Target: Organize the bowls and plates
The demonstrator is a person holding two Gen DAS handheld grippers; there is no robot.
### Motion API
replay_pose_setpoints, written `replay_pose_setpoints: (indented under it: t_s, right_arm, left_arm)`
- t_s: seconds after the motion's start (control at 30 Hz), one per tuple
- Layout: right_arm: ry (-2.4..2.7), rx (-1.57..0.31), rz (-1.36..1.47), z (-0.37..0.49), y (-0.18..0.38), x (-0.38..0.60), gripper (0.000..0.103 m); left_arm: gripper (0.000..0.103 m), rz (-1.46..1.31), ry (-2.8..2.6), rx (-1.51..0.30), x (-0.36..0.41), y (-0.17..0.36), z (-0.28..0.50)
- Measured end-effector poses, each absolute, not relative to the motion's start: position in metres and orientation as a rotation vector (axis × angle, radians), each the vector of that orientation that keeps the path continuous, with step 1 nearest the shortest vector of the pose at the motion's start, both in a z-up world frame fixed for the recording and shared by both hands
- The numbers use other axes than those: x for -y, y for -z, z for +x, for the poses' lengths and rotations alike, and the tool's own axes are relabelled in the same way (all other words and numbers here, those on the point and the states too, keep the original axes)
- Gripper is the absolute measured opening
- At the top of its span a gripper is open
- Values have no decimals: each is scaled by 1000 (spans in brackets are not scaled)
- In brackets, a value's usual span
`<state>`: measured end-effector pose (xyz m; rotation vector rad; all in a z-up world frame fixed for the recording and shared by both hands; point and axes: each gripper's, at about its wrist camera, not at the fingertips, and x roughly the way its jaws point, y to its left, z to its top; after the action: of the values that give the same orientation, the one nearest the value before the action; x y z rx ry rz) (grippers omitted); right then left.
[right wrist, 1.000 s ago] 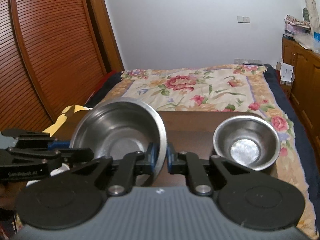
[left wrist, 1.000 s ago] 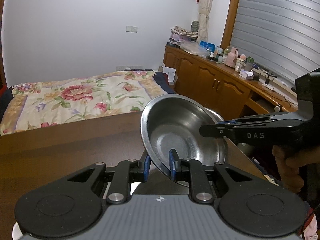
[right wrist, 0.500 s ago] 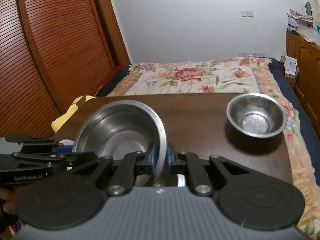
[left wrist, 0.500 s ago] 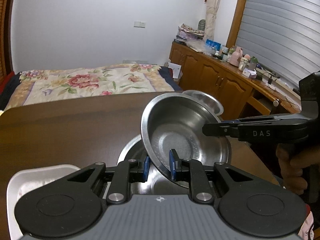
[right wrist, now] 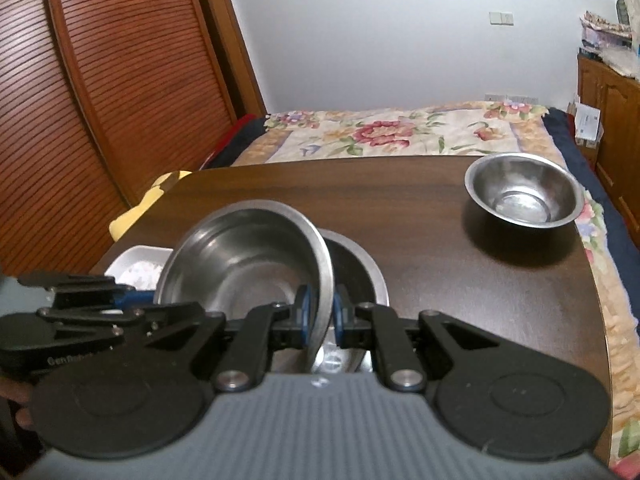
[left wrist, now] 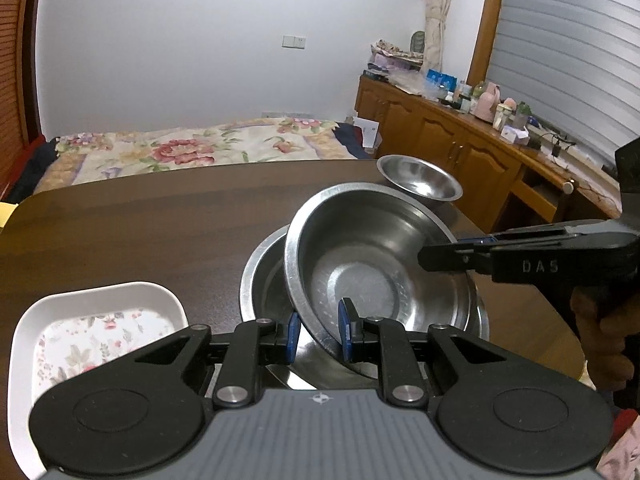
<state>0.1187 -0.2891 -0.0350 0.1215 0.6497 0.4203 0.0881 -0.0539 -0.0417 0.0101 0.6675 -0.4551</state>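
Observation:
Both grippers hold one medium steel bowl [left wrist: 380, 248] by its rim, tilted, low over a larger steel bowl [left wrist: 260, 276] on the dark wooden table [left wrist: 140, 232]. My left gripper [left wrist: 319, 336] is shut on the near rim. My right gripper [right wrist: 319, 316] is shut on the opposite rim of the same bowl [right wrist: 248, 256]; the larger bowl [right wrist: 360, 268] shows beneath. A small steel bowl [right wrist: 524, 190] stands apart at the table's far right corner, also in the left wrist view [left wrist: 420, 178]. A white floral square plate [left wrist: 92, 328] lies left of the bowls.
A bed with a floral cover [left wrist: 188, 148] lies beyond the table's far edge. Wooden cabinets [left wrist: 460, 148] with clutter run along the right wall. A slatted wooden door [right wrist: 100, 80] is on the left. The white plate [right wrist: 138, 266] is partly hidden behind the left gripper.
Both grippers have brought the medium bowl down toward the table, so it now hangs just over the larger bowl. The white plate has come into view.

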Motion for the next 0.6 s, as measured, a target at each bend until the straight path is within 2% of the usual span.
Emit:
replay_pose_setpoints:
  t_s: [0.37,0.6]
  right_arm:
    - [-407,-660,106,120,51,286,14]
    - [-385,-624,-34,114,49,274,14]
  left_arm:
    - [21,136,402,-650,63,54,87]
    - [21,222,353,-610,72,65,85]
